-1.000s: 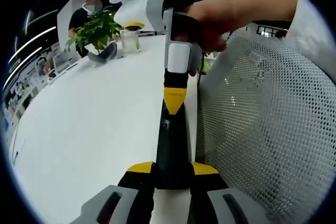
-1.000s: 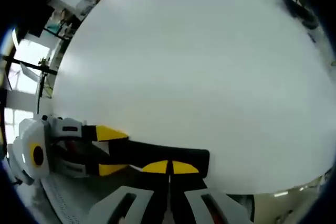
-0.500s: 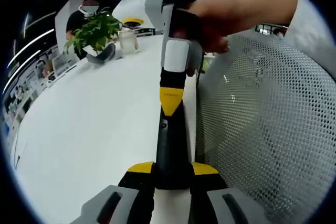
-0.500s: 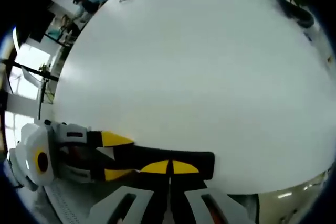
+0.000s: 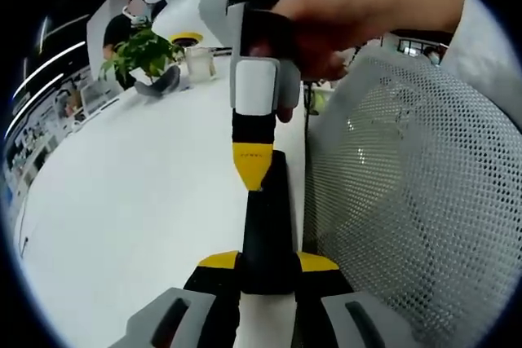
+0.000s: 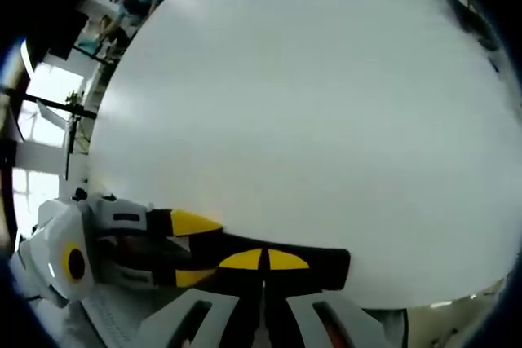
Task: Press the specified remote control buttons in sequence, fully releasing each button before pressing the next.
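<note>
Remote control (image 5: 267, 230), black and slim, sits clamped between your left gripper's (image 5: 268, 263) yellow-tipped jaws, jutting forward over the white table's (image 5: 139, 193) edge beside the mesh chair back (image 5: 408, 201). Your right gripper (image 5: 252, 170) has its jaws pinched together, tip down on the remote's top face. Press straight down, then lift fully clear before the next button. Steady the left grip so the remote doesn't tilt.

We are resting our right gripper (image 6: 263, 260), jaws together, on a black remote (image 6: 281, 260) gripped by the left gripper (image 6: 183, 248) beside it.
</note>
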A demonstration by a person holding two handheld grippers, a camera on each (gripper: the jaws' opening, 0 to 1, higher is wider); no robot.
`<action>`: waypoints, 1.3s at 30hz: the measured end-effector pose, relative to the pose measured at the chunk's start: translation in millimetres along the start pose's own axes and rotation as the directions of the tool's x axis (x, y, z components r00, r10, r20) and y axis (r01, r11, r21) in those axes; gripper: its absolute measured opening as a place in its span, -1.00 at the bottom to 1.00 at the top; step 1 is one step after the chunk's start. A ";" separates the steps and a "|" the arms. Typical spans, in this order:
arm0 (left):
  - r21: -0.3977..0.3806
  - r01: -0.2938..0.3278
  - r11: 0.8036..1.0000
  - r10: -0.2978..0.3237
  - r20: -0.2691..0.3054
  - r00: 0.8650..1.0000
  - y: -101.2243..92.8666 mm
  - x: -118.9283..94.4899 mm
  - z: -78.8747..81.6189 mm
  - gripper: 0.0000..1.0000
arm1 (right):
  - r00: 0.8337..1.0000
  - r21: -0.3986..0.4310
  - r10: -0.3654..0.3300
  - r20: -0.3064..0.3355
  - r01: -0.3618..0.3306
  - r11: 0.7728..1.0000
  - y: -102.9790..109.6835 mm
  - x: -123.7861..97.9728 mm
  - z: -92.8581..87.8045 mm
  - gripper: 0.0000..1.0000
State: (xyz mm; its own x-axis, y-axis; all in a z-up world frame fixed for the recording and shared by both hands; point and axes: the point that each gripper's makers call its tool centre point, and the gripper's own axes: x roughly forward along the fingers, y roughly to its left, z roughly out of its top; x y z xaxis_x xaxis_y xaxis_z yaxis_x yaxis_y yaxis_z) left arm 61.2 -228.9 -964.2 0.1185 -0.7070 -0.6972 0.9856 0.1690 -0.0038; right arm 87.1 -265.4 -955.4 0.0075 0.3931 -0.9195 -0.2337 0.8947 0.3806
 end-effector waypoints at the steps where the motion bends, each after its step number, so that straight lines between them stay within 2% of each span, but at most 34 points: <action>1: -0.001 0.000 1.000 0.000 0.002 1.000 -0.3 0.1 -0.1 -0.52 | 1.000 -0.002 0.001 -0.001 -0.001 1.000 0.4 0.4 0.4 -1.00; 5: 0.002 0.002 1.000 -0.002 0.004 1.000 -0.5 0.5 -0.1 -0.52 | 1.000 -0.010 -0.008 -0.027 0.007 1.000 0.3 6.2 -2.6 -1.00; 11: 0.001 0.001 1.000 -0.001 0.011 1.000 -0.5 0.6 -0.7 -0.51 | 1.000 -0.009 -0.015 -0.018 0.015 1.000 -0.7 7.0 -2.4 -1.00; 15: -0.002 -0.001 1.000 0.002 0.015 1.000 0.0 0.5 -0.9 -0.51 | 0.999 -0.038 -0.035 -0.020 0.034 0.999 1.2 9.3 -1.1 -1.00; 26: -0.007 -0.006 1.000 0.006 0.019 1.000 1.0 1.3 -0.7 -0.52 | 0.997 -0.053 -0.065 -0.051 0.063 0.997 -1.2 10.6 0.8 -1.00; 39: -0.009 -0.007 1.000 0.007 0.019 1.000 0.7 1.5 -0.2 -0.52 | 0.998 -0.024 -0.064 0.021 0.065 0.998 -2.6 8.9 0.5 -1.00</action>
State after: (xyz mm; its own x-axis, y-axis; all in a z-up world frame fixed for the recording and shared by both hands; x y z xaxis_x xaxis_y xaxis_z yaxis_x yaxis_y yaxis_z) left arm 62.1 -229.7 -965.4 0.1274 -0.7190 -0.6832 0.9838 0.1794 -0.0054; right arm 88.3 -264.1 -964.5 0.0434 0.3393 -0.9397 -0.2556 0.9130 0.3179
